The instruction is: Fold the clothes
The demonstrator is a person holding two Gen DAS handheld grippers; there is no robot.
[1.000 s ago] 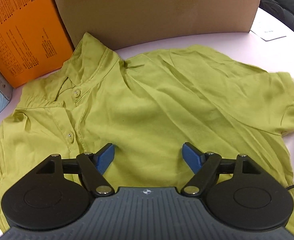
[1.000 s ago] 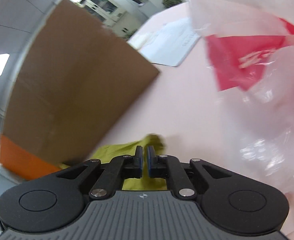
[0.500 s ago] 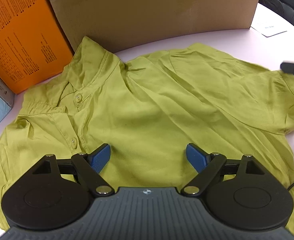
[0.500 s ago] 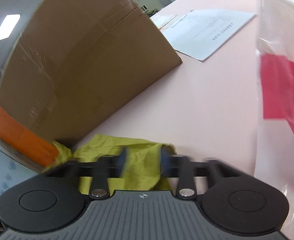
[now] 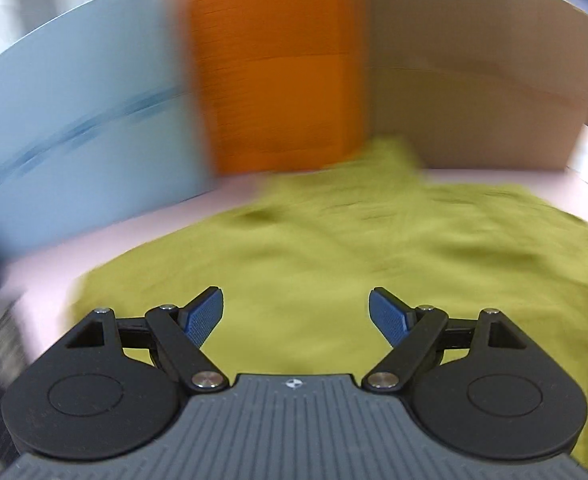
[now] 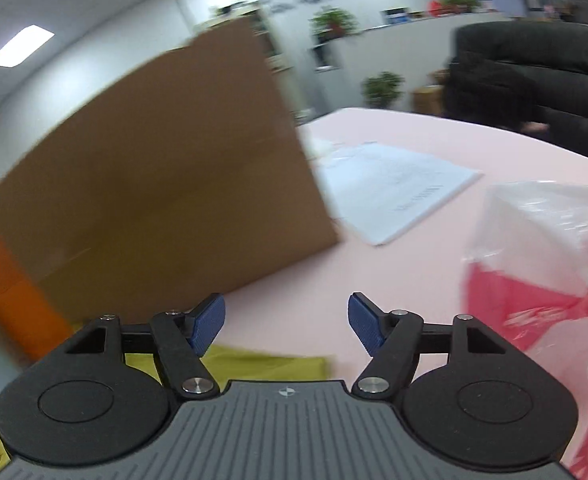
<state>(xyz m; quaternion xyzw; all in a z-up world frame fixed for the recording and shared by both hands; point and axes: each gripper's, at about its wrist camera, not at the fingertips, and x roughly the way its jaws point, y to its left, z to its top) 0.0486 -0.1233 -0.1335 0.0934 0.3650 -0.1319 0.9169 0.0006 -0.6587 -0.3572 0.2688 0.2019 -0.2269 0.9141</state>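
Note:
A lime-green shirt point(image 5: 334, 248) lies spread on the pink table point(image 5: 134, 232), blurred by motion in the left wrist view. My left gripper point(image 5: 296, 314) hovers over its near part, open with nothing between the blue pads. In the right wrist view only an edge of the shirt point(image 6: 270, 364) shows, under the gripper body. My right gripper point(image 6: 287, 322) is lifted above the bare table point(image 6: 374, 272) with its jaws opening and nothing between them.
A brown cardboard box point(image 6: 154, 200) stands behind the shirt, with an orange box point(image 5: 278, 80) and a light blue box point(image 5: 78, 140) to its left. White papers point(image 6: 394, 184) lie beyond. A clear and red plastic bag point(image 6: 542, 300) sits at the right.
My right gripper let go of the shirt's sleeve edge, opened wide and rose, now looking out across the room. My left gripper swung left, bringing the blue and orange boxes into view.

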